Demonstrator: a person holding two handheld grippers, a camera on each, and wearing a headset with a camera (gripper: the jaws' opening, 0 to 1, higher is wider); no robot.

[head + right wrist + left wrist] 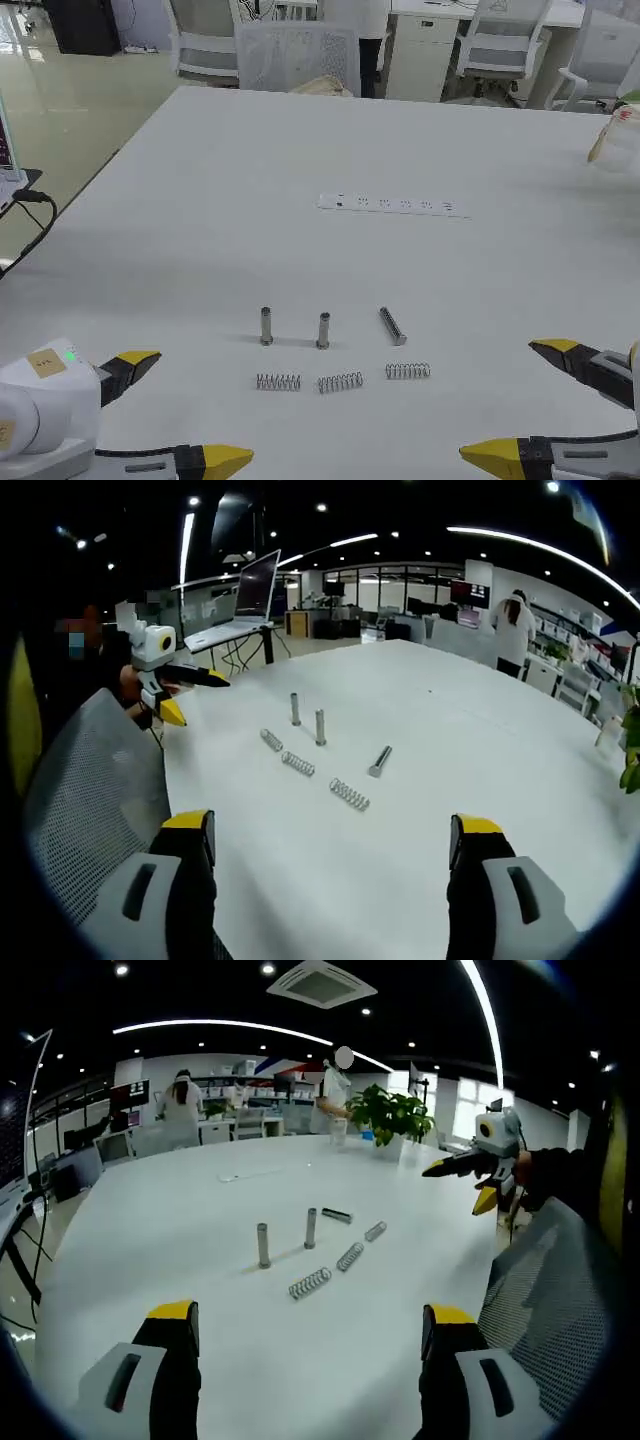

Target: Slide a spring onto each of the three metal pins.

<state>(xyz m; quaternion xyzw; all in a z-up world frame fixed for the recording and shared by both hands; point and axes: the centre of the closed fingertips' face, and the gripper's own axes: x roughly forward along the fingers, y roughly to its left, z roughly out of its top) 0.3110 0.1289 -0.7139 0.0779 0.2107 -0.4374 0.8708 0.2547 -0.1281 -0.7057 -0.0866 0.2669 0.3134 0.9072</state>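
Holding left gripper (310,1312) and right gripper (331,823) spread wide and empty, we judge the springs (340,382) light, squashy, apt to roll. We'd pinch one gently near an end.

Left tongs (178,410): white moulded housing, black jaws tipped with pointed yellow caps; a tan sticker (45,362) and green indicator light (70,354) are noted on top. Right tongs (500,400): grey-white housing, matching black-and-yellow jaws.
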